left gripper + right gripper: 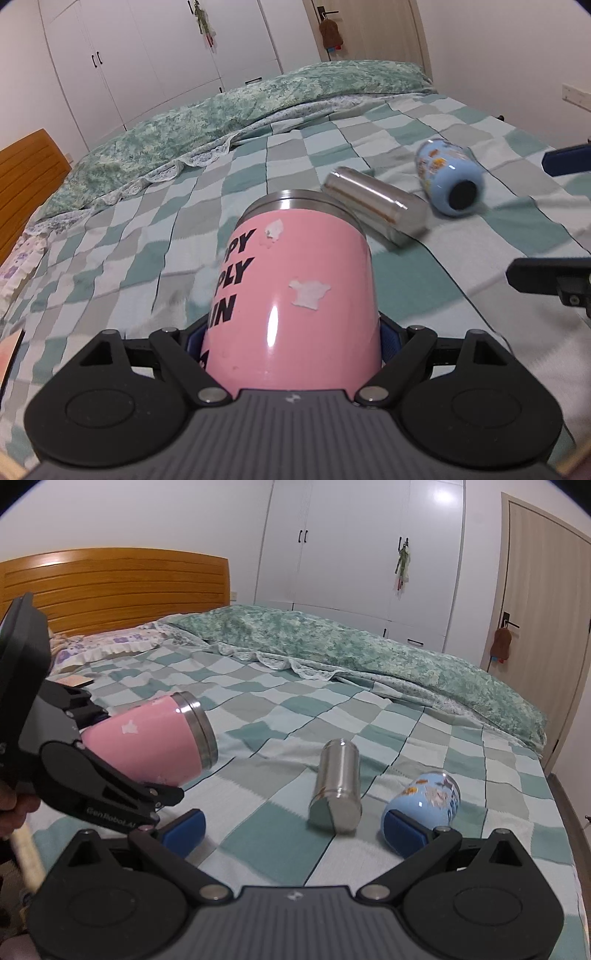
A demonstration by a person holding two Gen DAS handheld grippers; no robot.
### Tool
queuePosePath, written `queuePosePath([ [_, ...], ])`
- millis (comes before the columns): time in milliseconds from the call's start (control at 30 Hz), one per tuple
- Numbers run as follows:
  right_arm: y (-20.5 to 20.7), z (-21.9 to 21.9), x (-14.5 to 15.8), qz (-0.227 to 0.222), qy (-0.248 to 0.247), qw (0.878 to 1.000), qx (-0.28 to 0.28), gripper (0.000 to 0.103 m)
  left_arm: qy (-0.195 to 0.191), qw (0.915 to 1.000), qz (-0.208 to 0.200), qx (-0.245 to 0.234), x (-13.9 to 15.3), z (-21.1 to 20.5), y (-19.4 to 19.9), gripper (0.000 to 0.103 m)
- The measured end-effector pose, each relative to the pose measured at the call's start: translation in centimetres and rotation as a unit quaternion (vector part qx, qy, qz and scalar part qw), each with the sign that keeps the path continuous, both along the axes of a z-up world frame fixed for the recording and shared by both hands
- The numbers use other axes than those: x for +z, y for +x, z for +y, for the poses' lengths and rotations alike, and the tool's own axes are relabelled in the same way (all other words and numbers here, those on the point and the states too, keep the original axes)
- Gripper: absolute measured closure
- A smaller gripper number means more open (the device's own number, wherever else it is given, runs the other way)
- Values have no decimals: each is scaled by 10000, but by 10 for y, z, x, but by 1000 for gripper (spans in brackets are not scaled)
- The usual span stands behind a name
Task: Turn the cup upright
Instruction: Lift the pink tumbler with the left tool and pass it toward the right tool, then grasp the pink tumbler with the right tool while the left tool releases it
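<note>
My left gripper (291, 343) is shut on a pink cup (291, 295) with black lettering and a steel rim, held by its base end above the bed, lying roughly level. In the right wrist view the pink cup (155, 746) hangs at the left, rim pointing right, off the bedspread. A steel cup (338, 782) lies on its side in the middle of the bed; it also shows in the left wrist view (376, 206). A blue cartoon cup (424, 801) lies on its side beside it, seen too in the left wrist view (448, 177). My right gripper (295, 827) is open, low over the bed, its right pad (404, 830) close to the blue cup.
The checked bedspread (280, 849) covers the bed. A rolled green quilt (369, 653) lies along the far side. A wooden headboard (110, 587) and pillows are at the left. White wardrobes and a door stand behind.
</note>
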State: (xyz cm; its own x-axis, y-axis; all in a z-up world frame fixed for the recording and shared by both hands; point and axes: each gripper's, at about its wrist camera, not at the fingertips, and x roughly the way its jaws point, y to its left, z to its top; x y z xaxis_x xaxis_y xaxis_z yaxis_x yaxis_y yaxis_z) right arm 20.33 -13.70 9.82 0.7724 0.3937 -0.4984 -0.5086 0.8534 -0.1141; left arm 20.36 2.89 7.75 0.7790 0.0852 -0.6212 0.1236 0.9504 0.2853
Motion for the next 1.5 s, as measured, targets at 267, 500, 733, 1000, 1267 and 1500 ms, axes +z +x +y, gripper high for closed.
queuePosePath([
  [267, -56, -19, -16, 244, -37, 9997, -36, 0, -202, 9996, 202, 15, -30, -17, -56, 18],
  [500, -74, -32, -33, 425, -157, 9988, -176, 0, -393, 9981, 457, 133, -58, -30, -65, 18],
  [733, -72, -34, -37, 495, -205, 9983, -246, 0, -471, 9973, 518, 225, -67, -27, -61, 17],
  [1000, -75, -31, -27, 403, -183, 9987, -253, 0, -687, 9976, -30, -10, -40, -13, -83, 0],
  [1267, -89, -14, -7, 271, -122, 9994, -161, 0, -789, 9958, -440, 135, -7, 23, -109, 0],
  [1500, -89, 30, -7, 524, -18, 9986, -80, 0, -809, 9945, -644, 179, 4, 73, -127, 0],
])
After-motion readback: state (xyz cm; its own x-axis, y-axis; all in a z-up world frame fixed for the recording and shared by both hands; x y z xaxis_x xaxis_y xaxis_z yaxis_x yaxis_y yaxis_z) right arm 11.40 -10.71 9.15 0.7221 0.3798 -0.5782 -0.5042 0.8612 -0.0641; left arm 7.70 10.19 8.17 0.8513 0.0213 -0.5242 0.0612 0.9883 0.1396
